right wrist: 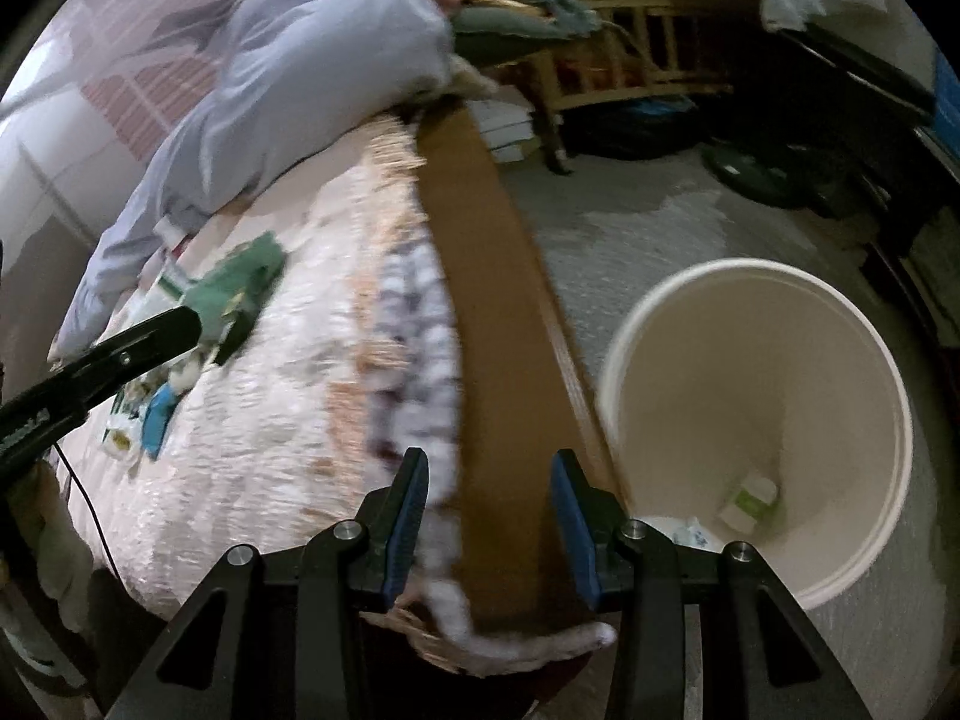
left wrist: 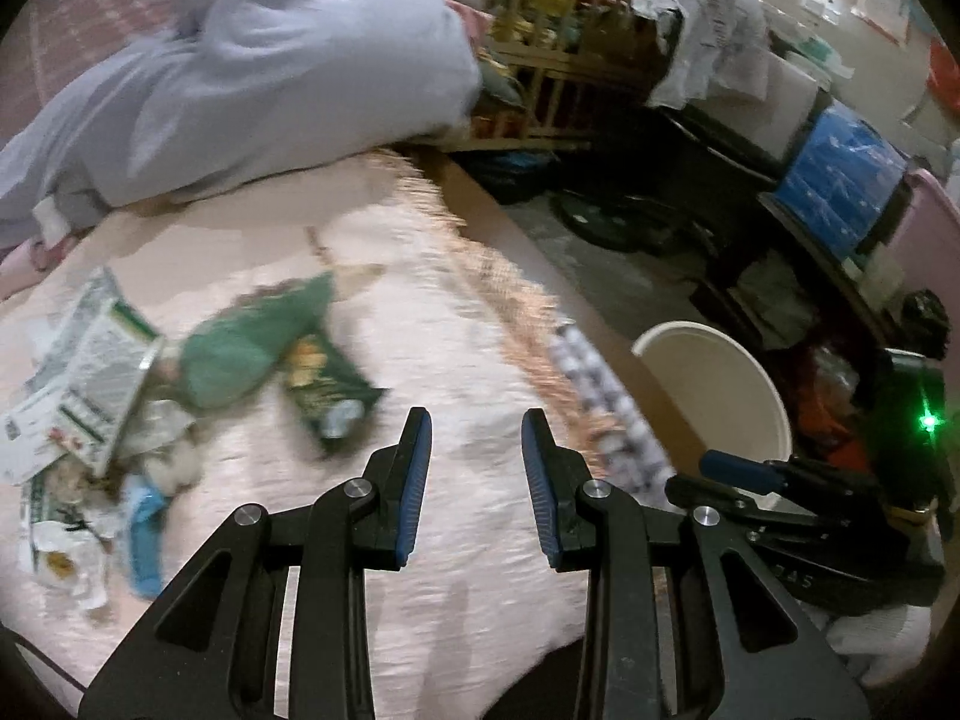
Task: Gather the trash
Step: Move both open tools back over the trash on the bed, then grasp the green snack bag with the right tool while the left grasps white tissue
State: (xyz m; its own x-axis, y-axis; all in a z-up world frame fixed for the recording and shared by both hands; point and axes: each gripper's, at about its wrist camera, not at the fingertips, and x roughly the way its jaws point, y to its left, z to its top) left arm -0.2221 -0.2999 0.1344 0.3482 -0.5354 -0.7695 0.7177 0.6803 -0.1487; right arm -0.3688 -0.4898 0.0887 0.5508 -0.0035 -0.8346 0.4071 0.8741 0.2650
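Left gripper (left wrist: pixel 475 480) pitched steeply downward, blue-padded jaws parted, nothing between them. Right gripper (right wrist: pixel 491 525) likewise pitched steeply down, jaws parted a little wider, gap also empty. Seen from the left wrist, right gripper just right of the left jaws, tip aimed leftward. Seen from the right wrist, left gripper (right wrist: pixel 180 324) far left of the right jaws, aimed up and rightward.
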